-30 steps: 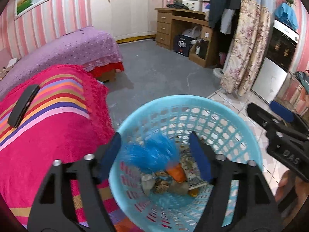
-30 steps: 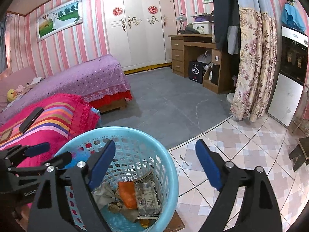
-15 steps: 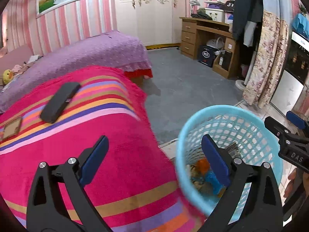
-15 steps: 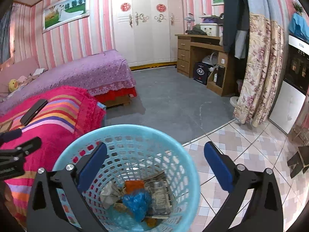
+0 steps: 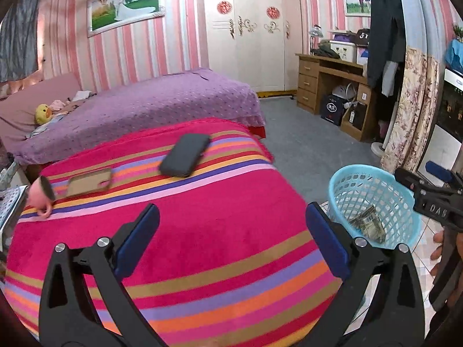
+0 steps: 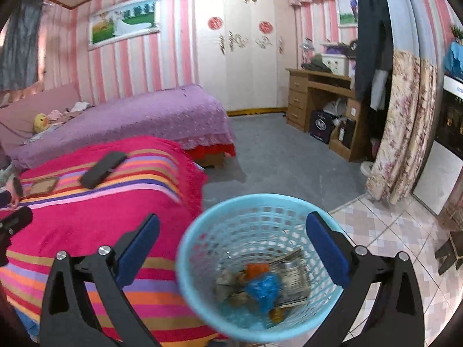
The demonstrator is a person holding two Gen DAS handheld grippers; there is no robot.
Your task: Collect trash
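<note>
A light blue mesh trash basket [image 6: 202, 240] stands on the floor beside the striped pink blanket; it also shows at the right of the left wrist view [image 5: 341, 185]. Inside lie a crumpled blue wrapper [image 6: 264, 287], an orange scrap [image 6: 256, 269] and a printed paper packet [image 6: 292, 269]. My left gripper [image 5: 231, 240] is open and empty above the blanket [image 5: 202, 231]. My right gripper [image 6: 231, 245] is open and empty above the basket's mouth.
On the blanket lie a black phone [image 5: 185, 154], a tan phone case [image 5: 89, 182] and a pink cup [image 5: 40, 192]. A purple bed [image 5: 144, 107] is behind. A wooden desk [image 5: 332, 86], floral curtain [image 6: 402, 133] and tiled floor [image 6: 390, 225] are to the right.
The blue wrapper left my left gripper and now lies in the basket. My left gripper swung left from over the basket to over the blanket. My right gripper stayed above the basket, open.
</note>
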